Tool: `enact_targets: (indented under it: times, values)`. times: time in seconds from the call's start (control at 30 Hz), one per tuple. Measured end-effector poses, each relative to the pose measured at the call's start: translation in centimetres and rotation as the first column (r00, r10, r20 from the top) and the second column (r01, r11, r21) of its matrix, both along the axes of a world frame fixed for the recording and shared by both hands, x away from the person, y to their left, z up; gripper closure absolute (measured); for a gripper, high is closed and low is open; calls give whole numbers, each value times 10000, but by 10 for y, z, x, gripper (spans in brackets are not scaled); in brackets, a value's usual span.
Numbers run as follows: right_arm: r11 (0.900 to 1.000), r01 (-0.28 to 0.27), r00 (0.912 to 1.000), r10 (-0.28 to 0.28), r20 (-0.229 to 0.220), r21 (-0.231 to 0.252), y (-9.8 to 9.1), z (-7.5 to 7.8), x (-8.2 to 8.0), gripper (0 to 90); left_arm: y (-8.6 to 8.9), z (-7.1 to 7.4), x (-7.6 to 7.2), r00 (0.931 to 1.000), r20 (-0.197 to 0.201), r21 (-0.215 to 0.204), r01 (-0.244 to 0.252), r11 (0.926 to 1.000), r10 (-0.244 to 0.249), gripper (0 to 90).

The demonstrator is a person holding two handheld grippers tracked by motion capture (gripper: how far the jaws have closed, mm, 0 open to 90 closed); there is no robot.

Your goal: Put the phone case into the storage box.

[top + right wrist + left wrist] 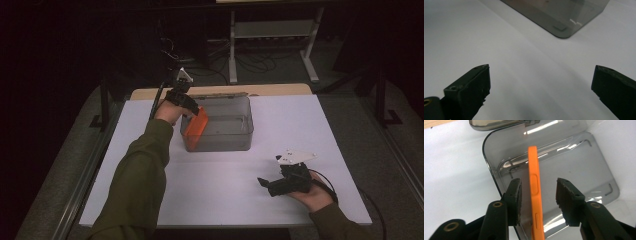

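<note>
Your left gripper (539, 195) stands parted around the slim, smooth orange phone case (534, 195), pads clear, inside the smoky translucent rounded bin (491, 152); your right gripper (540, 85) gapes wide over bare white table (474, 37).

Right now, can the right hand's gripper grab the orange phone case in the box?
Probably not without moving. The right gripper sits open, low over the table, apart from the box. The orange case leans inside the box's far-left end, between the left gripper's jaws.
</note>
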State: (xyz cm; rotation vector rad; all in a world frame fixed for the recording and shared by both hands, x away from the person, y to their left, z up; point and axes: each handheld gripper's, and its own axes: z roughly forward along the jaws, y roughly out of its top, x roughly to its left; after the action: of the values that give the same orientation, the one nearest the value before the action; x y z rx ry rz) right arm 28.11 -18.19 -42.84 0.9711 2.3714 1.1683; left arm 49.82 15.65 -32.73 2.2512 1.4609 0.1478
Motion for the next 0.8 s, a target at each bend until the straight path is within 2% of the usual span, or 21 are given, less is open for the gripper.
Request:
enact_targets:
  times: [0.2, 0.47, 0.6, 0.8]
  values:
    - [10000, 10, 10000, -10, -5, -45, 0, -1, 0, 17, 4, 5, -3, 9982, 304, -276, 533, 9982, -524, 452]
    - [10000, 28, 10000, -29, -62, -66, 0, -2, 1, 18, 7, 9, -7, 9859, 940, -611, 1445, 9876, -1384, 335]
    - [9999, 19, 10000, -20, -89, -112, 0, -2, 0, 17, 10, 8, -10, 9757, 1292, -669, 1864, 9802, -1767, 270]
    - [9999, 19, 10000, -20, -78, -122, 0, -2, 1, 17, 14, 7, -16, 9522, 1921, -558, 2521, 9661, -2374, 133]
